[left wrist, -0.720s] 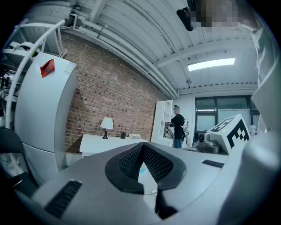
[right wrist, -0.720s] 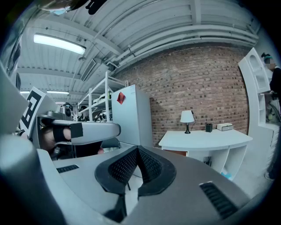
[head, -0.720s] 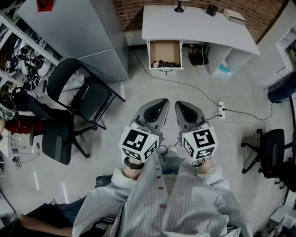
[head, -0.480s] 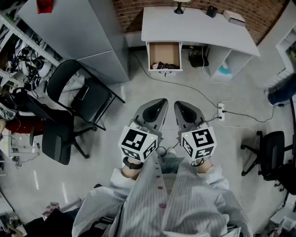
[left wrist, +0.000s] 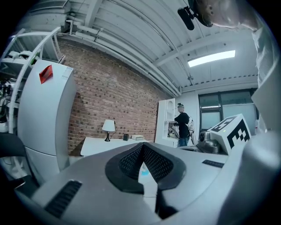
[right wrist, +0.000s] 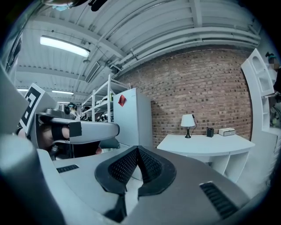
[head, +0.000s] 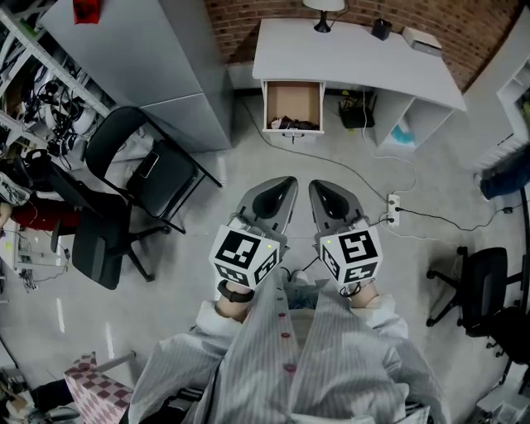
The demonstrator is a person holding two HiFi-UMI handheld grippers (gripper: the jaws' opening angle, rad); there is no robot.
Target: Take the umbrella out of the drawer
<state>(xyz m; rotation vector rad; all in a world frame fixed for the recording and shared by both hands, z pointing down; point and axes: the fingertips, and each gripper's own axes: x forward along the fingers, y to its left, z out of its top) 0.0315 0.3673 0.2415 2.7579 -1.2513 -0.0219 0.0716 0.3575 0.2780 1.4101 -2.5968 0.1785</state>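
Both the left gripper [head: 286,182] and right gripper [head: 319,185] have fingers pressed together and empty, well short of the top-centre drawer [head: 291,98], whose dark umbrella [head: 292,124] looks light and fabric-slippery, probably best pinched mid-shaft.

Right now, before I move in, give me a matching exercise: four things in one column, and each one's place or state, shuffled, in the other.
Things:
1. drawer
2. lamp
3. folding chair
4. power strip

Place or state:
A. on the floor, with cables running to it
B. pulled open under the desk
C. standing on the desk top
D. next to the grey cabinet

Pairs: 1-B, 2-C, 3-D, 4-A
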